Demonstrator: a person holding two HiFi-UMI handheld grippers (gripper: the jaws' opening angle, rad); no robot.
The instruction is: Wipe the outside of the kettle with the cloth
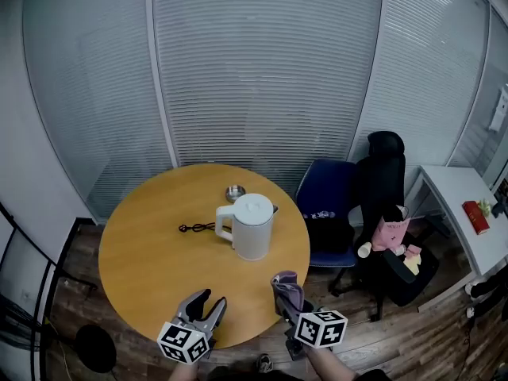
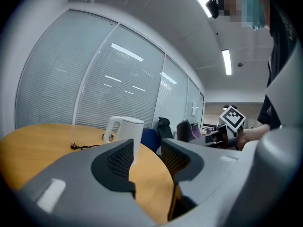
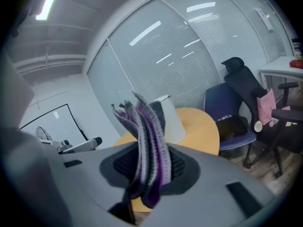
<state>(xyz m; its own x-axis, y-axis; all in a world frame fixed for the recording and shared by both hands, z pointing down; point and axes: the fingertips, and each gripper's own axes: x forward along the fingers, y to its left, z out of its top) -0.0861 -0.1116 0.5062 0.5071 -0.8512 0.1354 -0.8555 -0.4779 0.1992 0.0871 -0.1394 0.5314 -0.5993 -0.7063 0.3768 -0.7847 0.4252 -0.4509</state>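
Head view puts the white kettle (image 1: 252, 225) upright near the middle of the round wooden table (image 1: 143, 252), well ahead of both your tongs, which sit at the near edge. Your left gripper (image 1: 211, 298) has its jaws spread with nothing between them; in the left gripper view the kettle stands beyond them, well apart. Your right gripper (image 1: 287, 298) is pinching the purple-and-grey cloth (image 1: 284, 282), which sticks up between its pads. In the right gripper view the kettle shows behind the cloth, apart from it.
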